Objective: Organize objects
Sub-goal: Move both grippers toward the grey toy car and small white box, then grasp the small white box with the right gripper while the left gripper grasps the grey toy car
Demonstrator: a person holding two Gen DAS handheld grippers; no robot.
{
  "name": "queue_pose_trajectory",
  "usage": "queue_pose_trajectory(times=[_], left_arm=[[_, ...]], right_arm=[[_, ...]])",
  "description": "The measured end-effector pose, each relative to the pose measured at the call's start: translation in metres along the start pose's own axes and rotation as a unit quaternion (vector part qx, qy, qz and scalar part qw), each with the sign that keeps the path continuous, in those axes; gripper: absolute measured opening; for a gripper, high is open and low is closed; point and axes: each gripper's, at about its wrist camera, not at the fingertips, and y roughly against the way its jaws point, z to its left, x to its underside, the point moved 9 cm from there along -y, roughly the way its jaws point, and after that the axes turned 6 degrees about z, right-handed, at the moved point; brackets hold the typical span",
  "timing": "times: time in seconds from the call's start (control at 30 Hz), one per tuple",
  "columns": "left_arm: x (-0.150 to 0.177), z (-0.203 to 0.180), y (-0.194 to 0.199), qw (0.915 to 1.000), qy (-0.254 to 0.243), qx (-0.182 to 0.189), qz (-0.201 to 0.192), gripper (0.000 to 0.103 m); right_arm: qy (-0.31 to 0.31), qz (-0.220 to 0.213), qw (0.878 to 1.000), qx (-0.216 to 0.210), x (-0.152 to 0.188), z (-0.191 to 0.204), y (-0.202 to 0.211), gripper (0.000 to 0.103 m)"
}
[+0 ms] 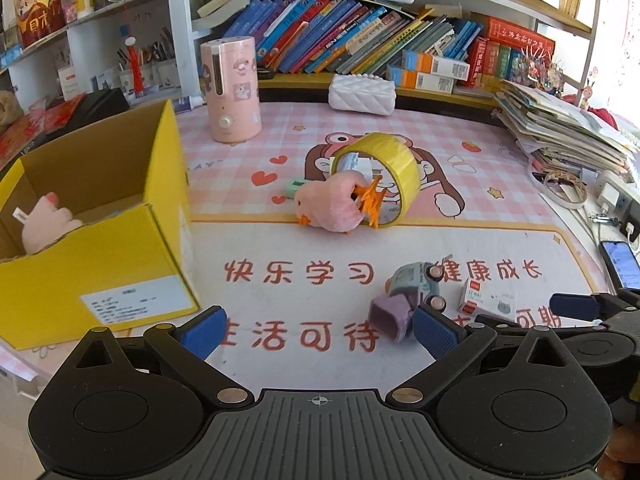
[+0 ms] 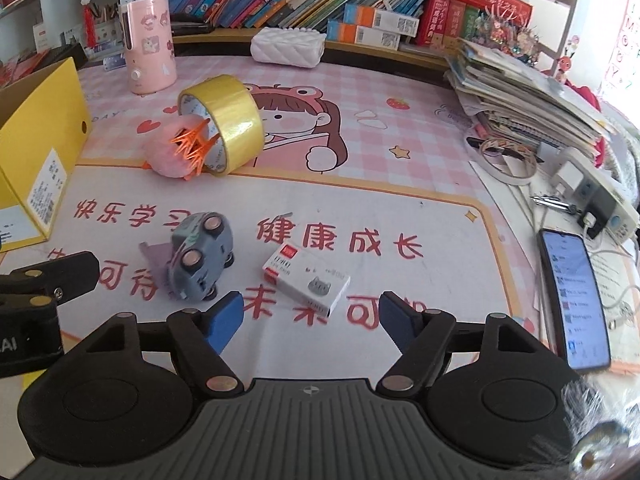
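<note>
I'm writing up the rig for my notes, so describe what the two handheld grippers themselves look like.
Both match. The left gripper and right gripper have matte black bodies with a ribbed grey centre plate carrying a small crosshair mark, round black discs on each side, and black linkage arms joined by silver rivets. The jaws end in blue textured pads. No cables show.
</note>
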Motion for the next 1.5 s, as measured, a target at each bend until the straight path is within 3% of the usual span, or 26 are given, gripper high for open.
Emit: queue_pose_trajectory(times=[0.33,0.63,0.73,0.8,0.87,1.27,1.5], left_arm=[[-0.009,-0.010,-0.014,0.9998,0.009,-0.015,0.010,0.100],[-0.010,-0.011,-0.019,0.9993,0.026,-0.021,0.016,0.100],[-0.011,-0.013,-0.018,0.9993,0.027,-0.020,0.015,0.100],[-0.012,-0.015,-0.017,0.9995,0.025,-0.018,0.012,0.100],[-0.013,-0.018,-0.016,0.9996,0.024,-0.016,0.009,0.100],[-0.026,-0.047,-0.010,0.9996,0.002,0.019,-0.019,0.100],[-0.026,-0.072,-0.021,0.9990,-0.028,0.035,-0.007,0.100]], right_arm=[[0.023,0.023,0.999,-0.024,-0.015,-0.006,-0.032,0.071],[0.039,0.036,0.997,-0.053,-0.016,-0.004,-0.045,0.061],[0.044,0.034,0.996,-0.067,-0.017,-0.002,-0.044,0.051],[0.048,0.032,0.996,-0.071,-0.017,-0.001,-0.042,0.037],[0.043,0.032,0.996,-0.074,-0.017,-0.004,-0.041,0.032],[-0.007,-0.013,0.999,-0.041,-0.026,-0.046,-0.019,0.029],[-0.030,-0.030,0.999,-0.016,-0.028,-0.070,-0.014,0.029]])
